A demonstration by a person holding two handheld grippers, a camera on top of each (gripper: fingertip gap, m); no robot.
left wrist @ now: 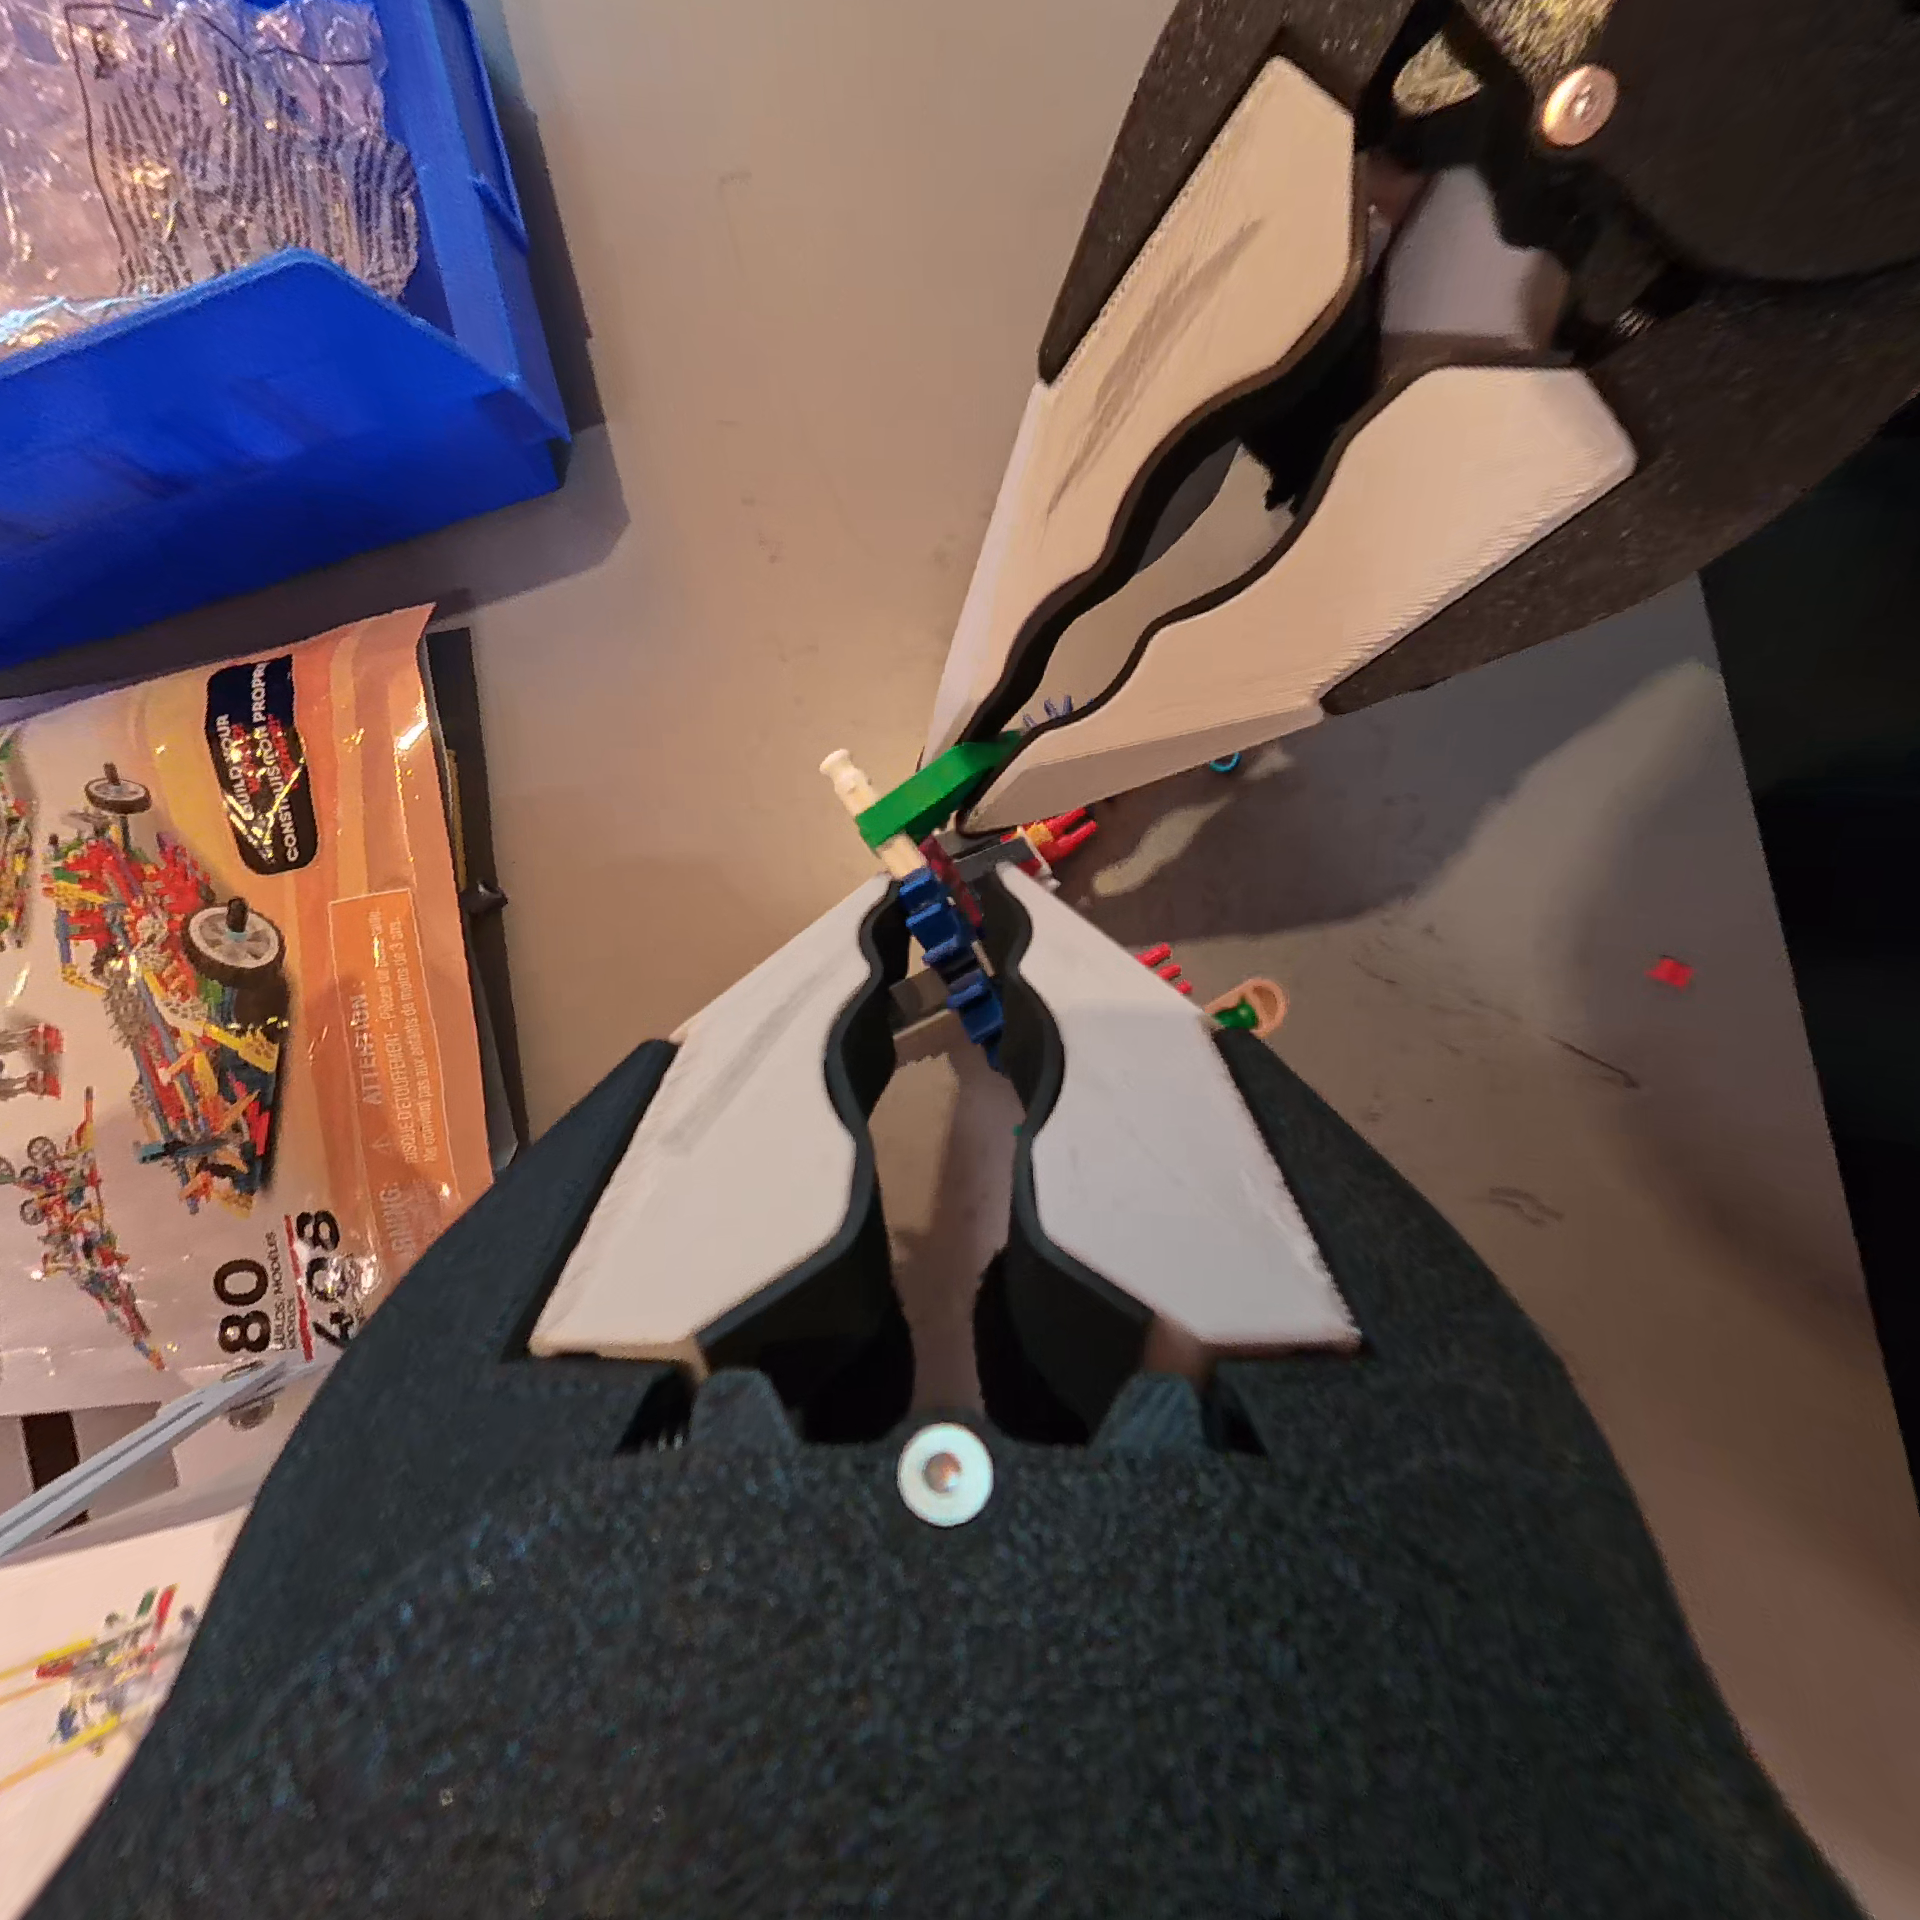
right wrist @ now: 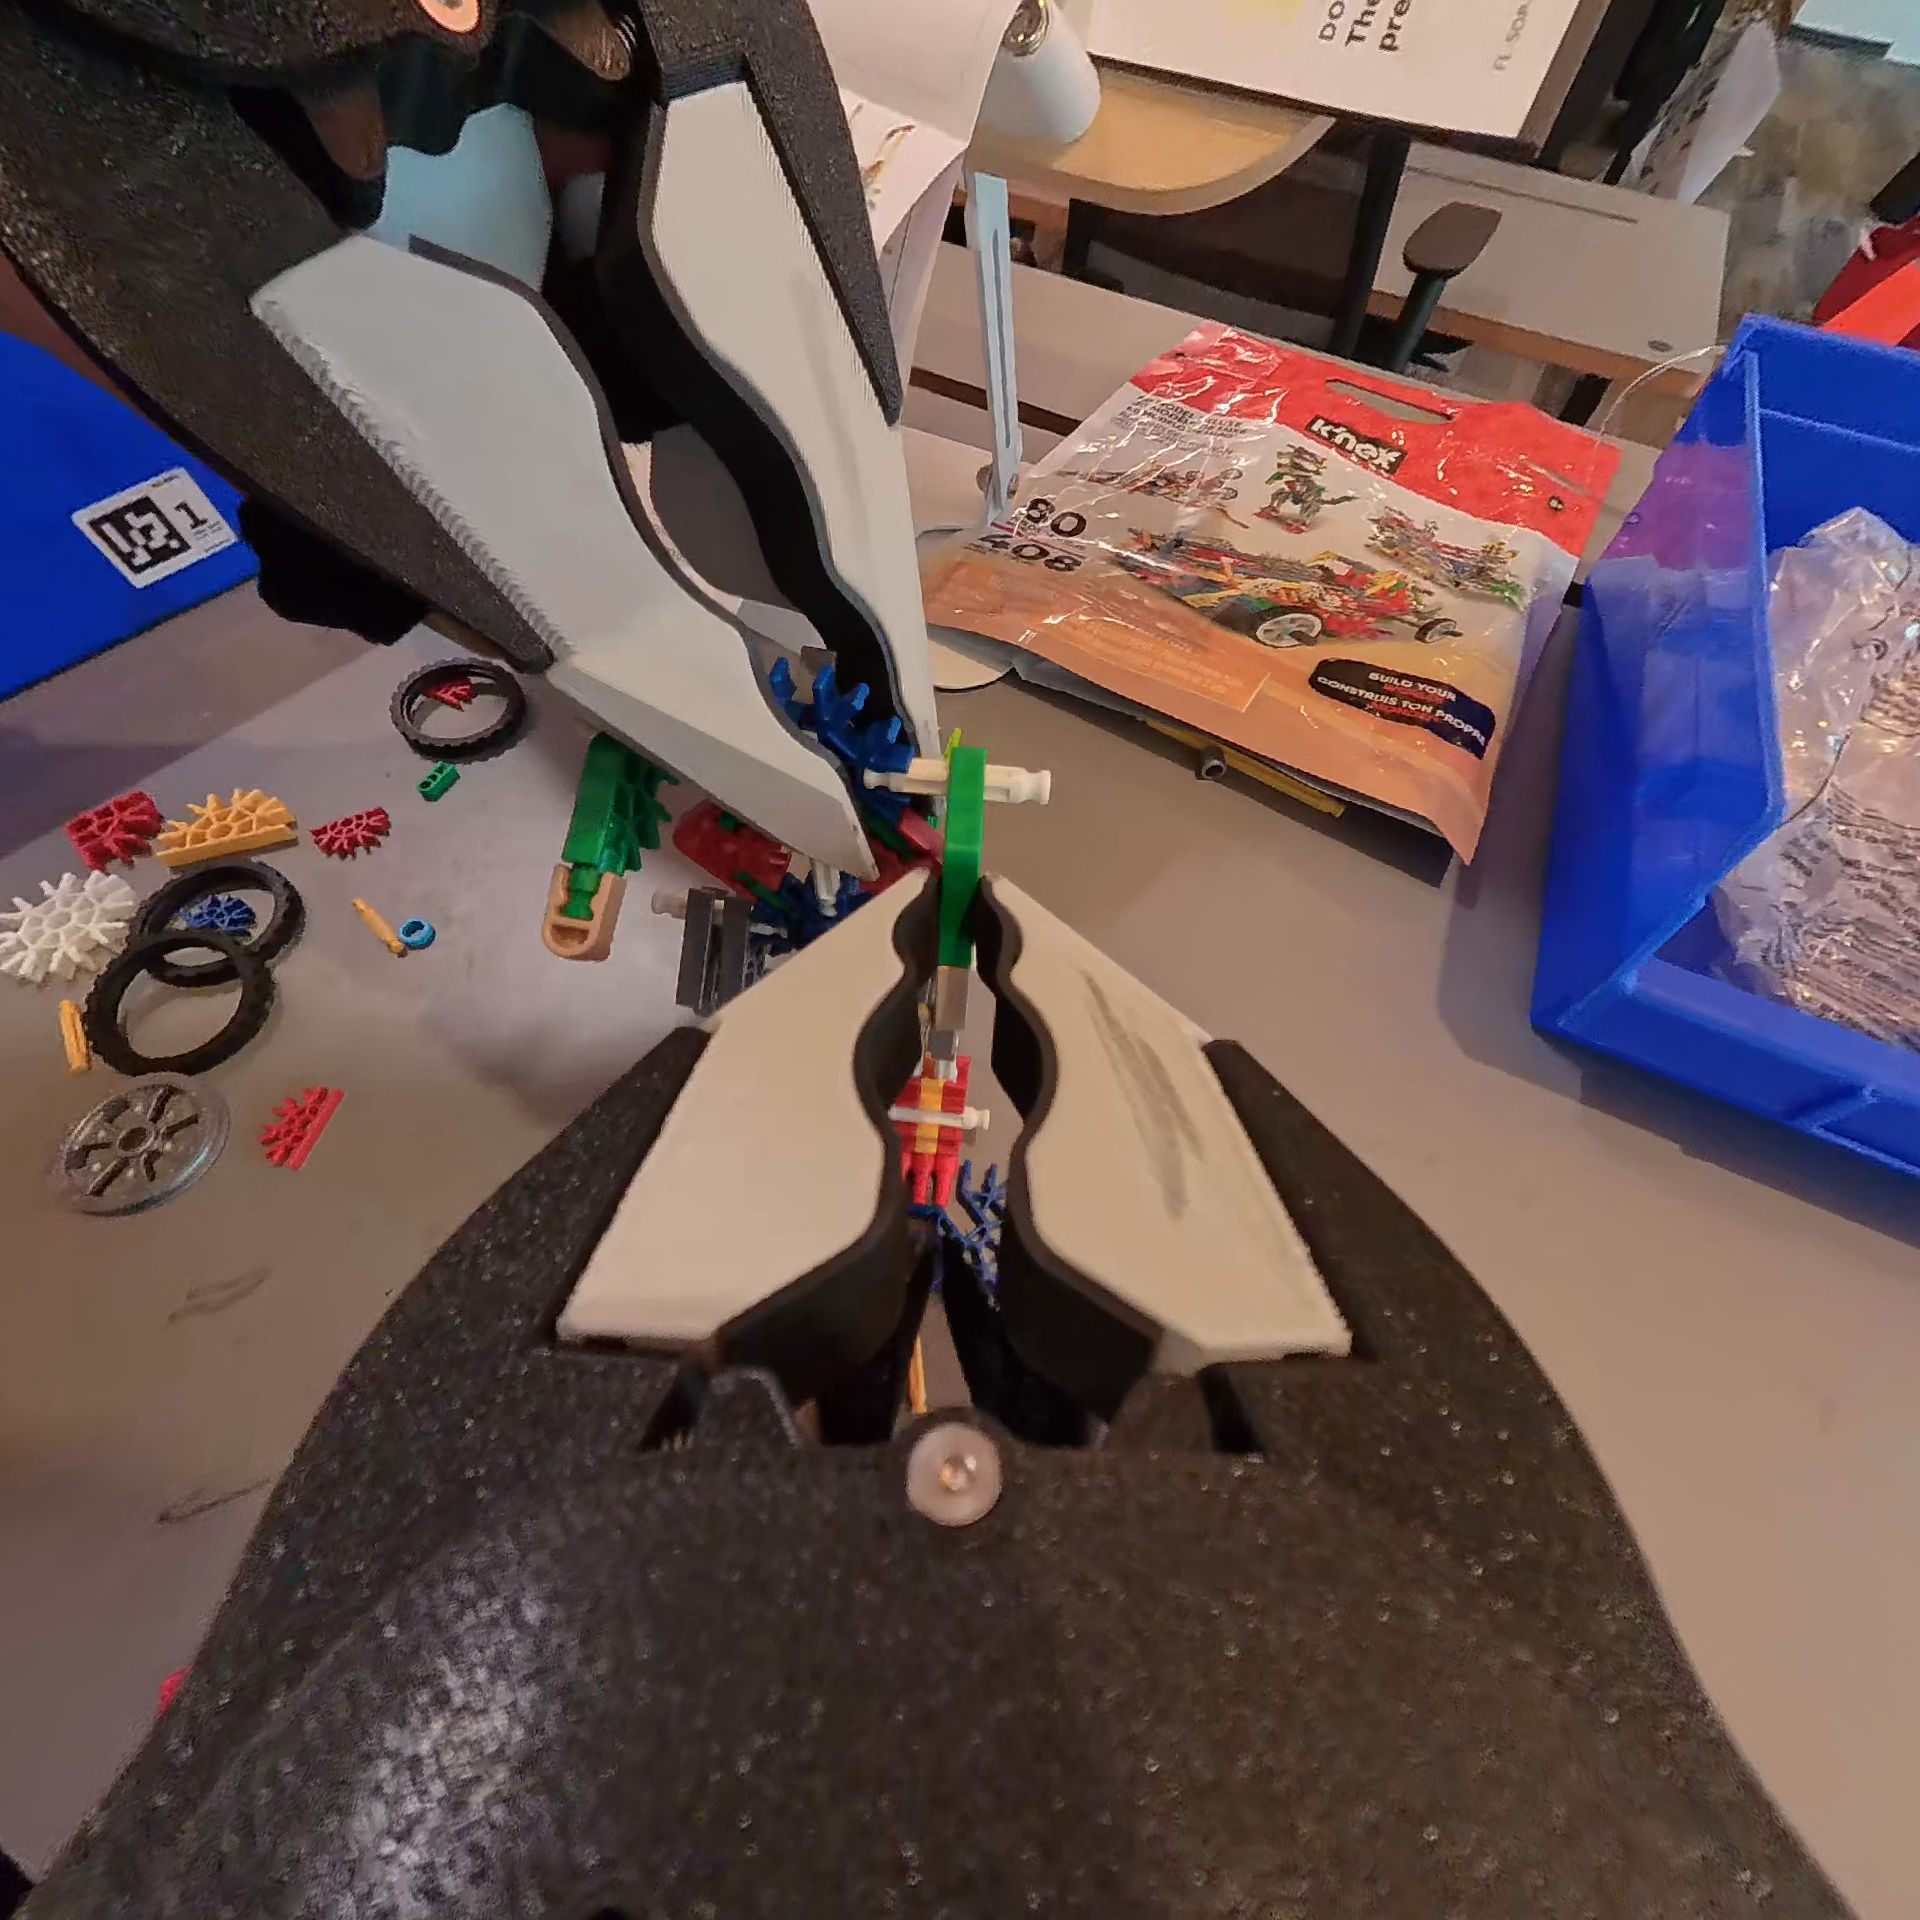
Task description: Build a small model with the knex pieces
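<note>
My left gripper (left wrist: 940, 896) is shut on a blue toothed connector (left wrist: 948, 951) just above the grey table (left wrist: 831, 312). A short white rod (left wrist: 868, 810) sticks out past its tips. My right gripper (right wrist: 956, 883) is shut on a flat green connector (right wrist: 962, 821), held upright, and the white rod (right wrist: 1003, 781) crosses the connector's upper end. The two grippers meet tip to tip. The right gripper (left wrist: 971, 795) reaches in from the upper right in the left wrist view with the green piece (left wrist: 930, 792). The left gripper (right wrist: 894, 821) comes from the upper left in the right wrist view with the blue connector (right wrist: 847, 717).
Under the tips lies a pile of red, blue and green building pieces (right wrist: 727, 847). Black tyres (right wrist: 182, 1013), a grey wheel hub (right wrist: 140, 1143), and white (right wrist: 62, 925) and yellow (right wrist: 223, 826) connectors lie to the left. A toy bag (right wrist: 1247, 582) and a blue bin (right wrist: 1662, 727) sit on the right. My left and right fingertips are right by each other. From either gripper's tips it is about 25 centimetres to the grey wheel hub (right wrist: 140, 1143).
</note>
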